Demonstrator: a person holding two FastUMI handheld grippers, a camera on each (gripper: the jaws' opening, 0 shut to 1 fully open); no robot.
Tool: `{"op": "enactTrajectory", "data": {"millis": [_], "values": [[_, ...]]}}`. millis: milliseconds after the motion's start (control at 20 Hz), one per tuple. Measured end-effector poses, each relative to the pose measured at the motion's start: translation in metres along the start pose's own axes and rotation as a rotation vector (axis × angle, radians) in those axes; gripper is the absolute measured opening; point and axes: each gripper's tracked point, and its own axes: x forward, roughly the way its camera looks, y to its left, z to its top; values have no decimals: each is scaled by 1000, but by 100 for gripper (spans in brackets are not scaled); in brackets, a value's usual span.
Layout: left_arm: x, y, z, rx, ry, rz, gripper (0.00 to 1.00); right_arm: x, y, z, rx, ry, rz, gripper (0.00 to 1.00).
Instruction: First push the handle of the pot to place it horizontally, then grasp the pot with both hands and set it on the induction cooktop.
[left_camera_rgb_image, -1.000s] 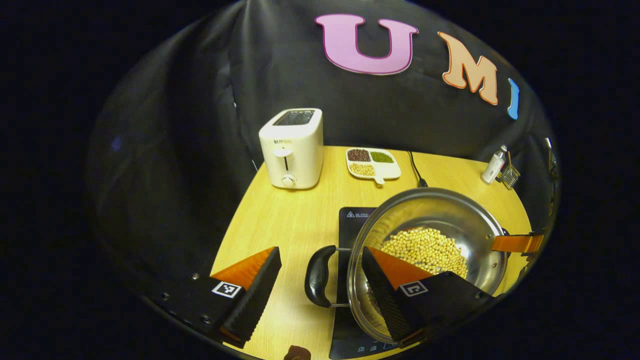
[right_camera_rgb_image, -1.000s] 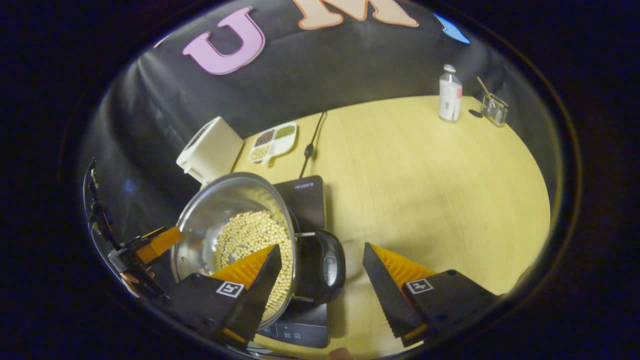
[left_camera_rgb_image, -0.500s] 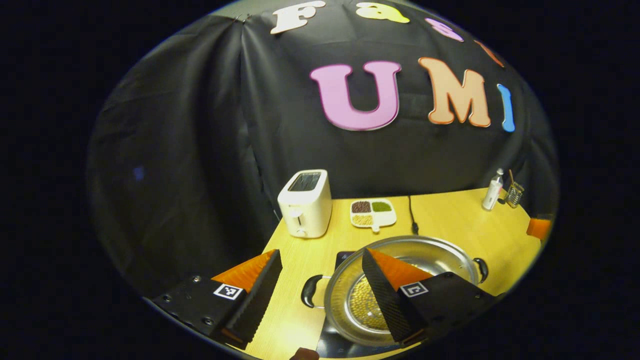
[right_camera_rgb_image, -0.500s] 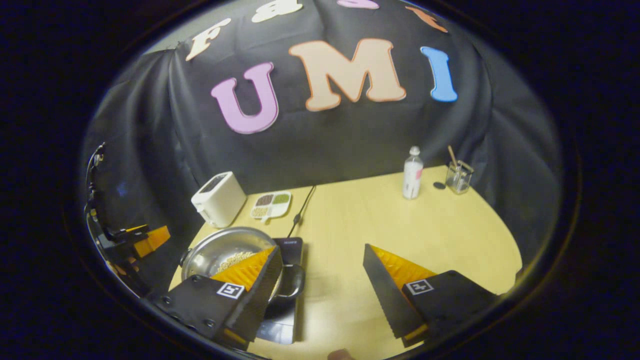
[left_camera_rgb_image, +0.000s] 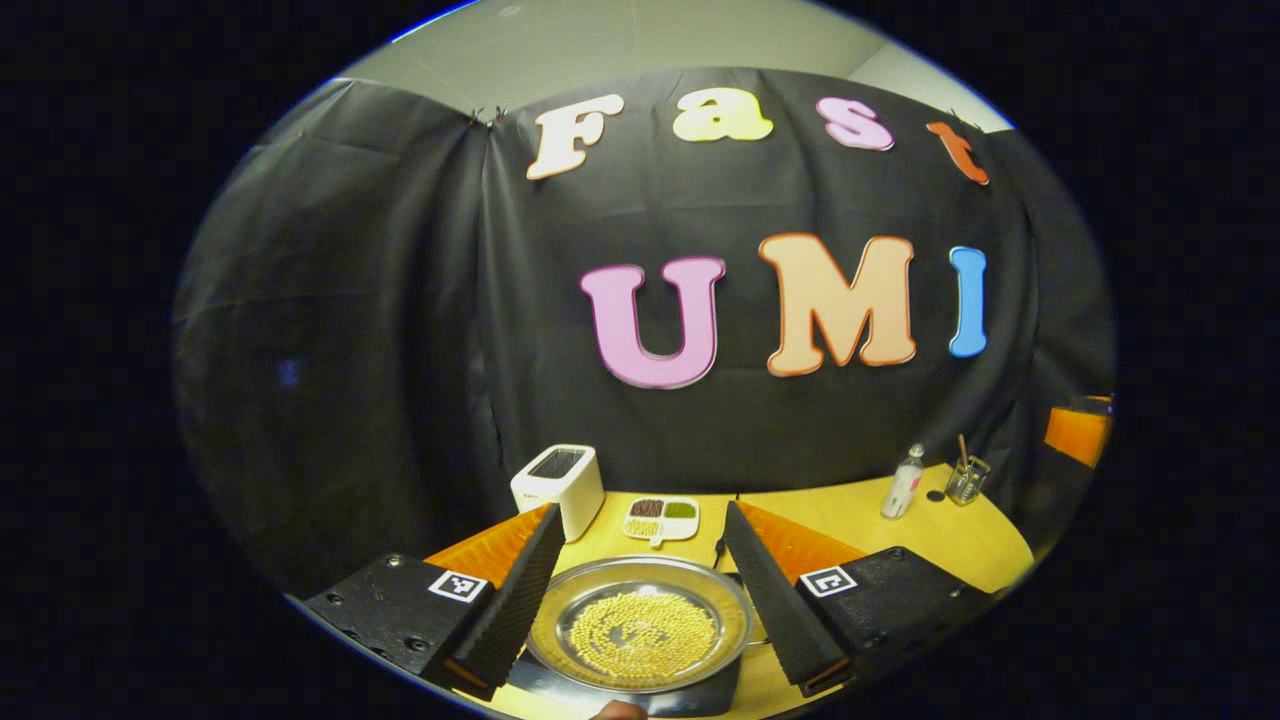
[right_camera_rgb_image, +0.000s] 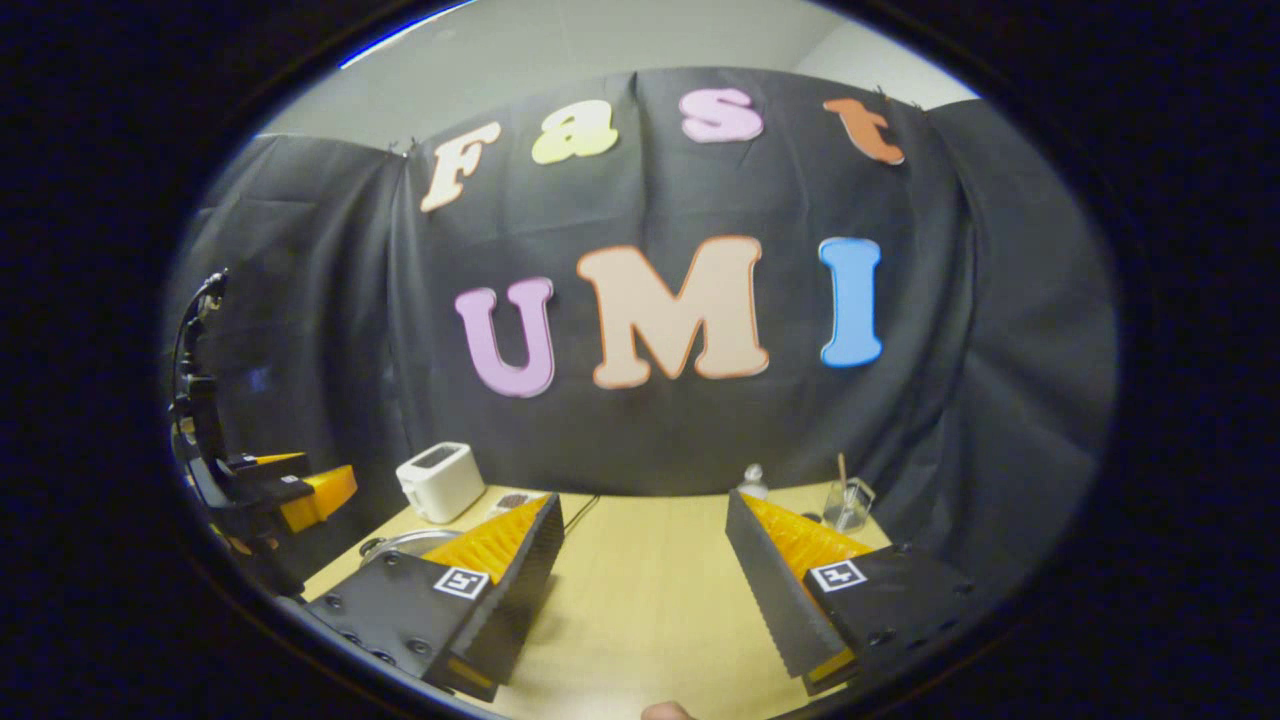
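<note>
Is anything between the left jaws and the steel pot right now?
Nothing visible. The round steel pot of yellow beans sits on the black induction cooktop, in the open gap of the left gripper, with no object before it.

The left gripper (left_camera_rgb_image: 640, 590) is spread wide, holding nothing. The right gripper (right_camera_rgb_image: 645, 580) gapes equally, apparently raised and level, fingers (right_camera_rgb_image: 770, 590) empty.
</note>
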Motion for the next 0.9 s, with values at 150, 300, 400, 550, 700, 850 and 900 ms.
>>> {"op": "enactTrajectory", "data": {"millis": [150,300,400,550,700,850,900], "values": [[-32,-44,30,6,-76,6,100,-32,-44,40,-26,-82,-1,93],[-65,-81,56,-9,-132,5,98,-69,-82,57,-42,-129,-26,92],[-82,-106,58,-28,-141,-14,98,-96,-102,62,-47,-128,-44,100],[-100,-126,55,-27,-139,-23,100,-121,-125,59,-50,-128,-78,99],[-111,-133,53,7,-151,-6,98,-138,-139,55,-42,-128,-104,99],[-120,-143,48,30,-159,-15,98,-152,-148,55,-32,-142,-127,99],[-122,-147,47,33,-160,-21,100,-156,-149,53,-32,-144,-129,99]]}}
